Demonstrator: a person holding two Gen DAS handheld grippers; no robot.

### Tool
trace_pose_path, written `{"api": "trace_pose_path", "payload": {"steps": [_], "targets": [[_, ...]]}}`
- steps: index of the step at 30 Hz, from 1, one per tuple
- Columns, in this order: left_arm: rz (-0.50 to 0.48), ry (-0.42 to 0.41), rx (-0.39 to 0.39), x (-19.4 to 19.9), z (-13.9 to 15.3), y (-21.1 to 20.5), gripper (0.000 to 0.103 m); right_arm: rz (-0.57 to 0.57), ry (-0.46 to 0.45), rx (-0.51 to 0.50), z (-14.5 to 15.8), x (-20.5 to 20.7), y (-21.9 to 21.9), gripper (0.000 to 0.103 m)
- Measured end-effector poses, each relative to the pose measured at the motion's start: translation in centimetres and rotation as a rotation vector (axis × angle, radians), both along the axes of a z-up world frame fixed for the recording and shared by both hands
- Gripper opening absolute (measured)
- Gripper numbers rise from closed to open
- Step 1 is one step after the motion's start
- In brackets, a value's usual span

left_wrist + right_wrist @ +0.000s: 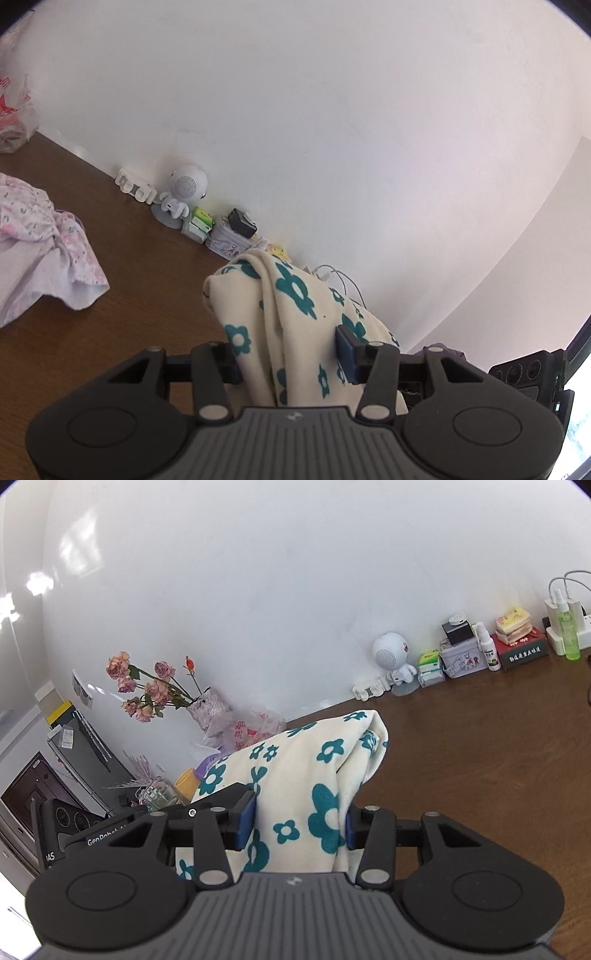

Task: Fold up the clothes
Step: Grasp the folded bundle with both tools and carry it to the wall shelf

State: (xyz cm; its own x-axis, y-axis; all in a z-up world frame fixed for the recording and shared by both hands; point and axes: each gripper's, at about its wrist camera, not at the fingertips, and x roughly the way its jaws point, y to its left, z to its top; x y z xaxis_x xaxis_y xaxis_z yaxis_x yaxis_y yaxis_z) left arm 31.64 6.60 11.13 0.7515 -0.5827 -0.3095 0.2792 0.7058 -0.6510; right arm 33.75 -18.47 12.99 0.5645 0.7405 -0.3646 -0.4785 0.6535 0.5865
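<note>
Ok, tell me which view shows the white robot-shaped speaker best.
The right wrist view: the white robot-shaped speaker stands whole against the wall, grille, side eye and body clear. The left wrist view shows the same speaker, its head clear, its body less distinct.

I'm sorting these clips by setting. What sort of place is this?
Most likely a lived-in home room: a dark brown wooden table against a white wall, a vase of pink artificial roses, a small white robot-shaped speaker, and toiletries.

Bright, soft daylight; window glare patches on the white wall (81, 554); fisheye bending and dark corners.
</note>
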Motion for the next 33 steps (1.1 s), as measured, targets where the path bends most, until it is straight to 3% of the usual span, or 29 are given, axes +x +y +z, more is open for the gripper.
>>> {"api": "trace_pose_path", "payload": {"steps": [8,14,18,23,31,33], "targets": [[0.035,0.04,0.061,13.7,-1.0,0.0,0.046,-0.032,0.025,-0.019,-1.7,12.6,2.3,0.044],[0.039,0.085,0.069,25.3,-5.3,-0.8,0.046,-0.061,0.069,-0.032,-6.4,23.4,2.7,0.044],[0.053,0.114,0.075,30.9,-8.7,-1.3,0.045,-0.078,0.119,-0.025,-9.8,29.1,2.5,0.044],[0.056,0.151,0.086,34.4,-12.2,-1.7,0.045,-0.096,0.169,-0.033,-13.3,33.8,2.6,0.044],[0.058,0.175,0.082,36.4,-14.1,-2.9,0.045,-0.133,0.174,-0.048,-15.0,36.2,1.8,0.044],[0.057,0.18,0.086,36.7,-14.5,-3.2,0.049,-0.143,0.176,-0.048,-15.4,36.5,1.6,0.044]]}}
